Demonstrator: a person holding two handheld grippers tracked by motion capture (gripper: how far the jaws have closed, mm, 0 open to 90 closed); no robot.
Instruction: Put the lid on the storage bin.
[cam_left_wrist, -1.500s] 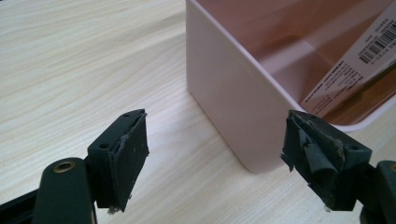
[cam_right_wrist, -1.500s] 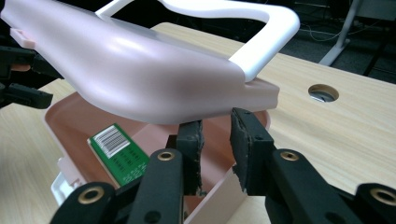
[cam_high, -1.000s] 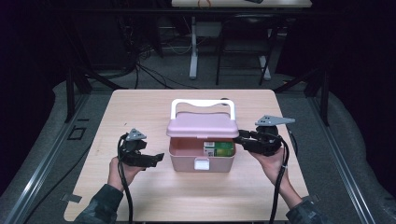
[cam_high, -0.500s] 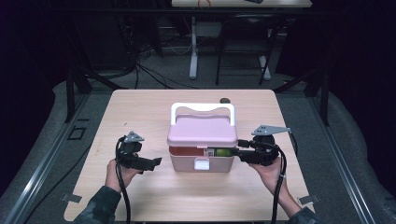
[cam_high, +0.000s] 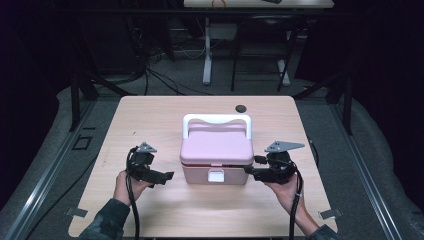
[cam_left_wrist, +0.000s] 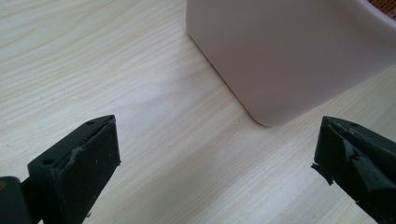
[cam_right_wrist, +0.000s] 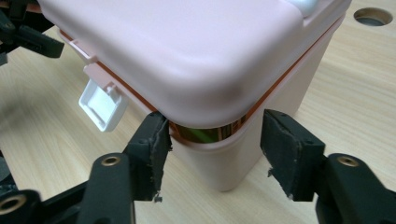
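1. Pale pink plastic lidded box (cam_high: 216, 155): lid and body are the same soft pink, with an orange seam line between them.
2. White plastic latch tab (cam_right_wrist: 103, 104) on the box front, plain white.
3. White arched plastic handle (cam_high: 217, 120) above the lid.
4. Something green and yellow shows through the gap under the lid corner.
5. Light wooden tabletop (cam_high: 150, 115): pale beige with fine straight grain.
6. Left gripper (cam_left_wrist: 215, 163) and right gripper (cam_right_wrist: 212, 144): matt black jaws; the right one carries a grey plate.
7. Small dark round hole (cam_high: 241, 108) in the tabletop.

Pink plastic lidded box (cam_left_wrist: 289, 51) cut off by top and right edges in left gripper view. Contents glimpsed through lid gap, green and unidentifiable.
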